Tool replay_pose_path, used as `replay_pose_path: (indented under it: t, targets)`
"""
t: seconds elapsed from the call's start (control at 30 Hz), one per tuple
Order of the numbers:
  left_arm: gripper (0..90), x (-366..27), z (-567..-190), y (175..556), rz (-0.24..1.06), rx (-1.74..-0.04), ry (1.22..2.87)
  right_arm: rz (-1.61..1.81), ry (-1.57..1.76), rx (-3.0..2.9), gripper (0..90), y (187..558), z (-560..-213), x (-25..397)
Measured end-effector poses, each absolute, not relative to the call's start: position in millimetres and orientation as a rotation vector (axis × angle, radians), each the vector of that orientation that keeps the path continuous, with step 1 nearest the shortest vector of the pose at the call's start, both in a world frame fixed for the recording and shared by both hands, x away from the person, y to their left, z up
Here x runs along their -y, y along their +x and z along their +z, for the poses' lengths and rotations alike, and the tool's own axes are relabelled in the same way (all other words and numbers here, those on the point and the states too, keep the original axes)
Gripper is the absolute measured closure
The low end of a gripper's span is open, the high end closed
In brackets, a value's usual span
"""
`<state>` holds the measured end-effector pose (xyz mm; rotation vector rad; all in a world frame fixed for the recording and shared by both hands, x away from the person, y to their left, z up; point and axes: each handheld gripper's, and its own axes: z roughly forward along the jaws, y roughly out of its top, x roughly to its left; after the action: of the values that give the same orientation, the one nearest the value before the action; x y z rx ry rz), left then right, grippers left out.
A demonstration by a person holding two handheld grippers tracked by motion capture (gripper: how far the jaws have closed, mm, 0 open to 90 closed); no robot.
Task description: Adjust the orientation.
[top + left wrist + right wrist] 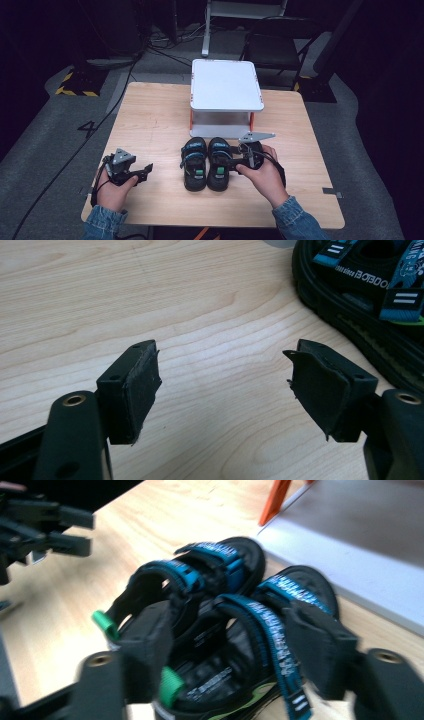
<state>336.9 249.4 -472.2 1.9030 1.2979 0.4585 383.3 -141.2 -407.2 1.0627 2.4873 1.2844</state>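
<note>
Two black sandals with blue straps and green heel tabs lie side by side in the middle of the wooden table (150, 120), toes toward the shelf. At the left sandal (194, 164) nothing touches. My right gripper (232, 164) reaches into the right sandal (218, 175) from its right side. In the right gripper view that gripper (235, 647) is open, its jaws on either side of the near sandal's blue strap (272, 630), with the other sandal (200, 575) beyond. My left gripper (145, 171) rests open over bare wood at front left, holding nothing (225, 375); a sandal's edge (350, 305) lies to its right.
A white two-level shelf (226, 85) with orange legs stands right behind the sandals; its lower board (350, 555) lies close past their toes. A black chair (272, 47) and cables are on the floor beyond the table. Bare wood spreads at the left.
</note>
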Motion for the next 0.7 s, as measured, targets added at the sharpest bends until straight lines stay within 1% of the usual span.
replay_pose_path:
  t: [0.17, 0.23, 0.27, 0.37, 0.4, 0.47, 0.53, 0.7]
  targets:
    - [28.0, -248, -470, 343, 0.481, -1.288, 1.9, 1.293, 1.069, -2.51, 45.1, 379, -405, 132]
    - [28.0, -247, -470, 345, 0.494, -1.289, 1.908, 1.288, 1.075, -2.501, 48.0, 376, -402, 129]
    - [28.0, -247, -471, 345, 0.495, -1.287, 1.916, 1.326, 1.081, -2.503, 51.3, 375, -400, 126]
    - [28.0, -247, -471, 345, 0.496, -1.285, 1.919, 1.394, 1.161, -2.509, 49.2, 373, -399, 123]
    - [28.1, -246, -471, 344, 0.498, -1.283, 1.919, 1.361, 1.22, -2.529, 46.7, 372, -400, 119]
    - [28.0, -245, -471, 344, 0.503, -1.274, 1.93, 1.32, 1.249, -2.532, 45.4, 372, -401, 117]
    - [28.1, -244, -472, 343, 0.5, -1.272, 1.934, 1.279, 1.278, -2.543, 46.3, 372, -405, 113]
    - [28.3, -245, -474, 343, 0.501, -1.276, 1.941, 1.297, 1.354, -2.555, 43.2, 380, -419, 100]
